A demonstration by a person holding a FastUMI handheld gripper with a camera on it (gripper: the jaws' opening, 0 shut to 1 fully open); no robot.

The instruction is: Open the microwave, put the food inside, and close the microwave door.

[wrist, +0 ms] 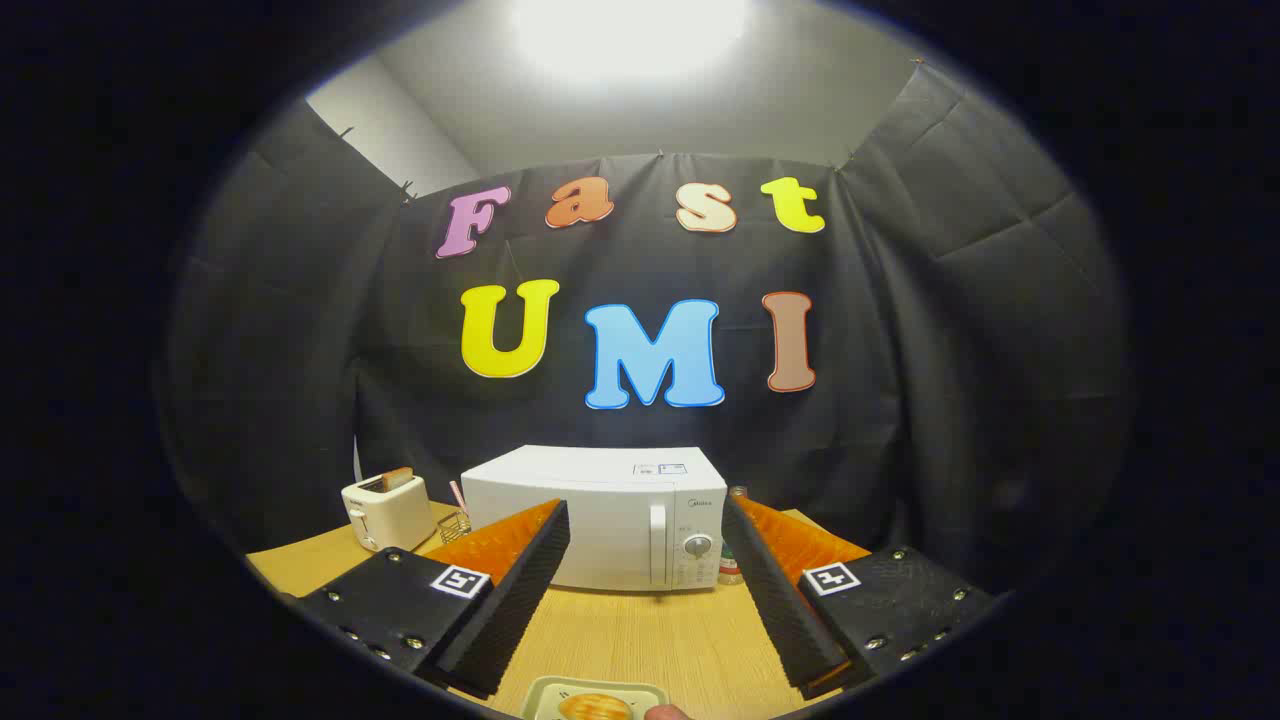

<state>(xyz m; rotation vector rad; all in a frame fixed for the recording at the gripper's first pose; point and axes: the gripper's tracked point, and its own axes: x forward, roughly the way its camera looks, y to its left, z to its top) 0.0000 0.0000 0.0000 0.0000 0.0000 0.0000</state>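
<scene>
A white microwave (600, 515) stands on the wooden table (640, 635) beyond my fingers, its door shut and its vertical handle (657, 545) beside the dial panel. My gripper (645, 540) is open, raised above the table, with nothing between the fingers. Below and just short of the fingers lies a pale tray (545, 695) holding a golden piece of food (595, 708).
A white toaster (387, 512) with a slice in it stands left of the microwave, with a small wire holder (455, 523) between them. A small bottle (733, 560) sits at the microwave's right side. Black cloth walls close in the booth.
</scene>
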